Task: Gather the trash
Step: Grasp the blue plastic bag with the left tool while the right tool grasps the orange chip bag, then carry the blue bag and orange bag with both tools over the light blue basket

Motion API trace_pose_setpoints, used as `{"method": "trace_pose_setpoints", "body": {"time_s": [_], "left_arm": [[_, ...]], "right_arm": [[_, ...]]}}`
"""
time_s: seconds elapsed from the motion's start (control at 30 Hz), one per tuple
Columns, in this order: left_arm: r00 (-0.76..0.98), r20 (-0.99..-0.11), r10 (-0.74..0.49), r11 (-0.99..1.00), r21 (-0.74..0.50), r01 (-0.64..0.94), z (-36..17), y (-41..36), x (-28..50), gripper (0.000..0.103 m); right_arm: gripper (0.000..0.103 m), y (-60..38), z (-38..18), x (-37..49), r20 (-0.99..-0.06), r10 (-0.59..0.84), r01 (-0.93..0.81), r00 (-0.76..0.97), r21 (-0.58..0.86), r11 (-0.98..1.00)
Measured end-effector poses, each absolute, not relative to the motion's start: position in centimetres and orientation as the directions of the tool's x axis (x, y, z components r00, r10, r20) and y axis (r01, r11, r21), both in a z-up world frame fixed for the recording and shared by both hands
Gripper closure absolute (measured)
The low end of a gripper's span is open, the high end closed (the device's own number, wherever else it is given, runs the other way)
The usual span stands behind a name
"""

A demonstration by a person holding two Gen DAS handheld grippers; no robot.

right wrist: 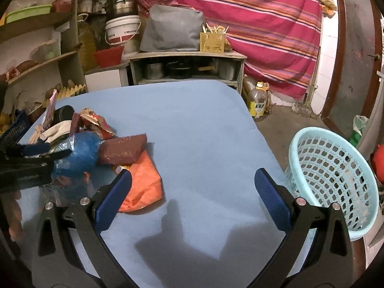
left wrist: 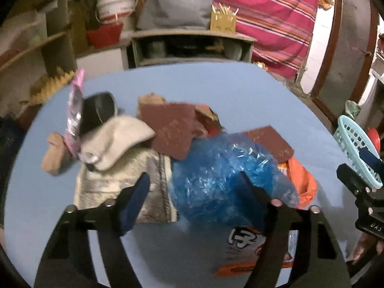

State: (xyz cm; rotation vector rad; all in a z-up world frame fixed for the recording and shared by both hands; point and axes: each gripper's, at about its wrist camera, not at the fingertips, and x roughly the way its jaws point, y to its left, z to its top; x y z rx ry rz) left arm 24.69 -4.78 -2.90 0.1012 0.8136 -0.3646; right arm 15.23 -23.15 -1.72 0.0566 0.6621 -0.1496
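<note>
Plainly, the left claw [left wrist: 192,187] was seen spread wide over the heap of trash, its blue-padded fingers [left wrist: 136,199] set either side of the seam between a grey cloth bag [left wrist: 120,192] and a crumpled blue plastic bag [left wrist: 216,180]. Nothing was gripped between them; the right-hand finger was laid against or just above the blue plastic, and contact could not be judged. The claw was pointed forward and downward at the pile from the near edge of the light blue surface [left wrist: 240,91].

The trash was gathered on the left part of that surface: brown cardboard pieces [left wrist: 170,129], a pale cloth [left wrist: 115,141], a black cup [left wrist: 98,112], a pink wrapper [left wrist: 74,105], an orange bag [left wrist: 302,182] and a printed snack wrapper [left wrist: 242,242] lying nearest the camera.

The right claw [right wrist: 192,199] was likewise held wide apart and empty, hovering above a bare stretch of the surface [right wrist: 204,120], its shadow cast on the cloth below. Its left finger was seen in front of the orange bag [right wrist: 141,182]. A light blue perforated basket [right wrist: 336,175] was seen tilted just off the right edge of the surface, beside the right finger.
</note>
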Motion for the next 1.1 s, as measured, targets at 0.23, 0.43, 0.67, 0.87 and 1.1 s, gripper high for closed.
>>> {"method": "trace_pose_setpoints", "body": {"time_s": [0.23,0.43,0.67,0.87,1.1], "left_arm": [[0.588,-0.741,-0.324,0.906,-0.065,0.418,-3.1,-5.6,24.0,0.08],[0.639,-0.725,-0.259,0.926,0.002,0.377,-1.3,-4.0,23.5,0.09],[0.696,-0.693,-0.189,0.947,0.058,0.315,0.6,-2.0,22.3,0.092],[0.712,-0.675,-0.191,0.955,0.039,0.293,1.6,-1.3,21.0,0.092],[0.751,-0.636,-0.179,0.96,0.055,0.275,4.4,-1.4,19.9,0.093]], "right_arm": [[0.004,-21.9,-2.8,16.6,-0.646,-0.106,0.125,0.756,-0.016,0.992],[0.004,-20.2,-4.1,19.1,-0.706,-0.074,0.071,0.704,-0.033,0.997],[0.039,-19.5,-5.8,21.5,-0.796,-0.014,0.014,0.605,-0.007,1.0],[0.088,-19.8,-5.3,21.0,-0.781,0.047,-0.02,0.622,0.045,0.999],[0.091,-23.6,-1.1,17.8,-0.697,0.075,-0.001,0.713,0.107,0.994]]}}
